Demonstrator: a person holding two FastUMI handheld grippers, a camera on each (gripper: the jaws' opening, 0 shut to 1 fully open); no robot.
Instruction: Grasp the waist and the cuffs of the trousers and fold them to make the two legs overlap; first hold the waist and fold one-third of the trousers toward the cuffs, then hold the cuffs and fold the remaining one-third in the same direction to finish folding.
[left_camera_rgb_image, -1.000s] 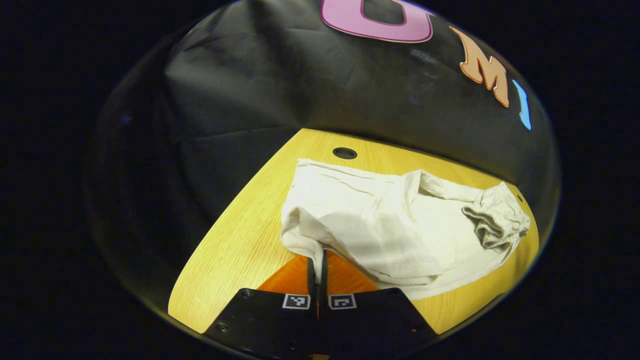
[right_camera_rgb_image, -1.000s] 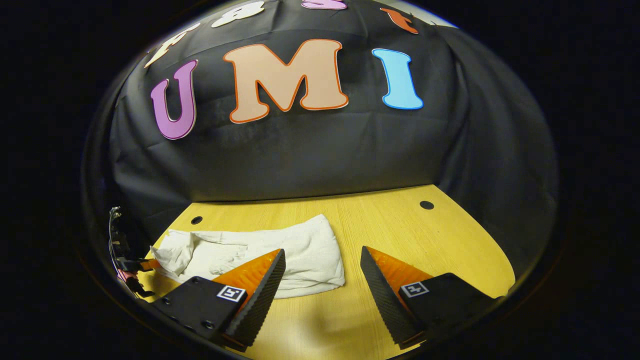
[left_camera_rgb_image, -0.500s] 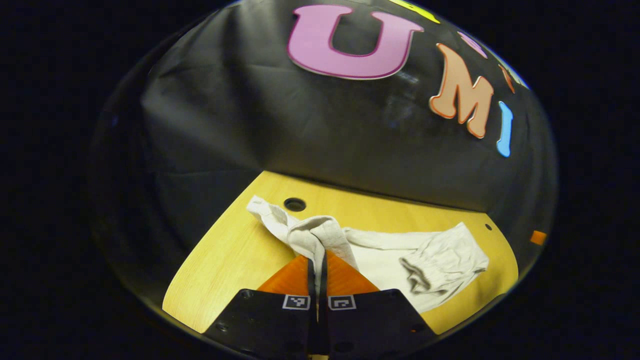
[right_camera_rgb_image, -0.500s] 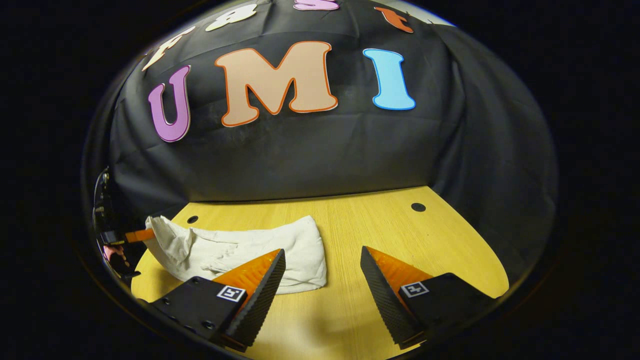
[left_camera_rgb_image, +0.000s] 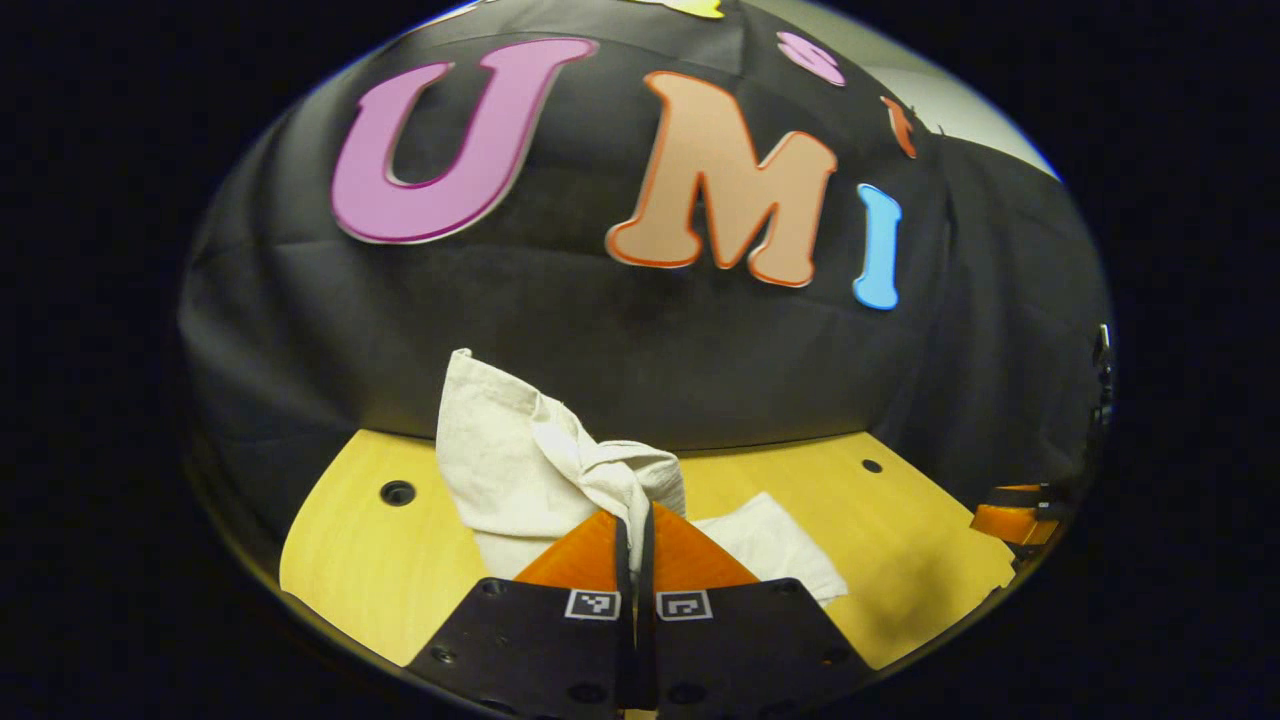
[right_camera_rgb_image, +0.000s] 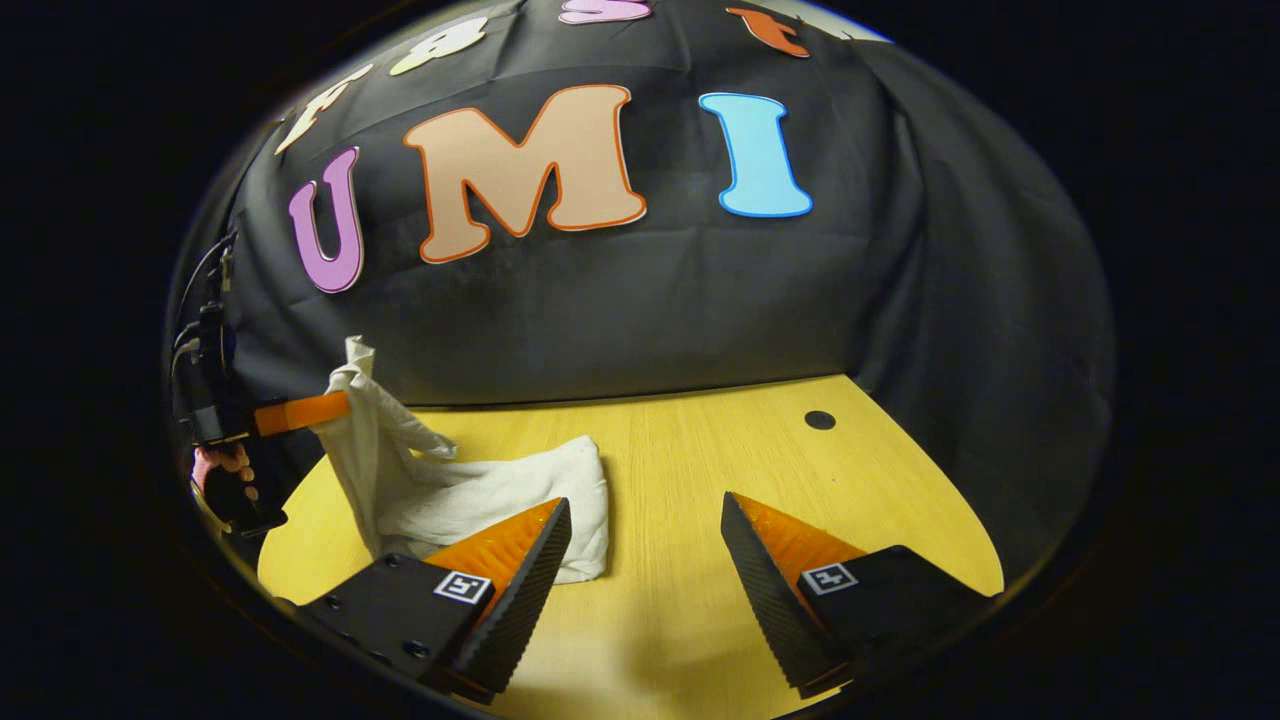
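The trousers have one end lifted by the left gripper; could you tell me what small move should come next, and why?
Probably carry the left gripper across and lower its pinched end onto the part of the trousers lying on the table. That end hangs raised above the flat part, and the right gripper is open, holding nothing.

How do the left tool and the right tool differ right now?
The left tool is closed, pinching one end of the white trousers; the right tool is open and holds nothing. The left tool holds its end of the trousers lifted off the table; the right tool hangs low over bare wood beside the part of the trousers lying on the table. Both are over the same table.
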